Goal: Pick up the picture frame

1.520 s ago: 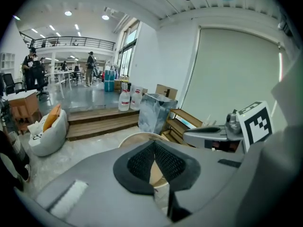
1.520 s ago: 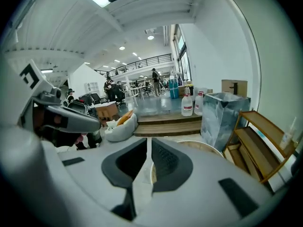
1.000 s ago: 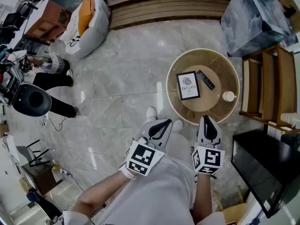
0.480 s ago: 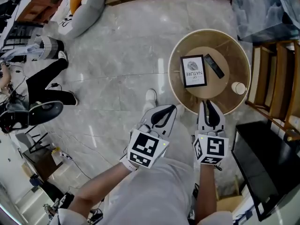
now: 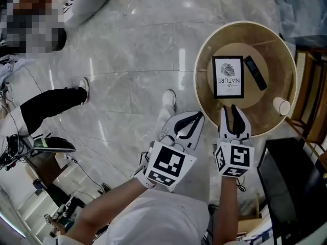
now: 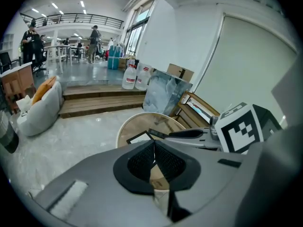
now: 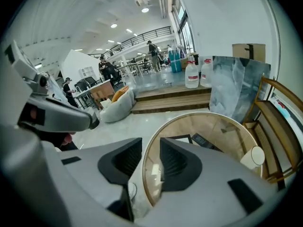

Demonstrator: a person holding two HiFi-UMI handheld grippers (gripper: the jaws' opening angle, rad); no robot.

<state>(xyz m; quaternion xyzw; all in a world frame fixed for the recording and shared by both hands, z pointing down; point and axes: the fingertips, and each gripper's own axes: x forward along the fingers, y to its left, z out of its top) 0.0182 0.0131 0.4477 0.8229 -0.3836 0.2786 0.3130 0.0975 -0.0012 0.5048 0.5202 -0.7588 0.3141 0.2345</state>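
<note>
Picture frame (image 5: pixel 228 76) is lying flat, face up, near the middle of the round wooden table (image 5: pixel 200 65), black border around a white print. A dark remote (image 5: pixel 254 72) is sitting just beside its right edge, and a small white cup (image 5: pixel 281 106) is standing near the table's rim, well apart from the frame.

The right gripper (image 5: pixel 229 110) is hanging over the near rim of the table and pointing at the frame, not touching it. Its jaws have just been opening and are standing partly apart with nothing between them. The left gripper (image 5: pixel 196 118) is hovering beside it, off the table's near left side, jaws pressed together and empty.

Handling, as a judgement: the frame is looking thin, stiff and light, probably with a glazed front, so slick and breakable if dropped. Since it is lying flat, the faces are offering no pinch. The best hold is looking like the near short edge or the free left border, one jaw sliding under and one on top. The remote side is looking crowded. The table's raised rim could be blocking a low approach.
</note>
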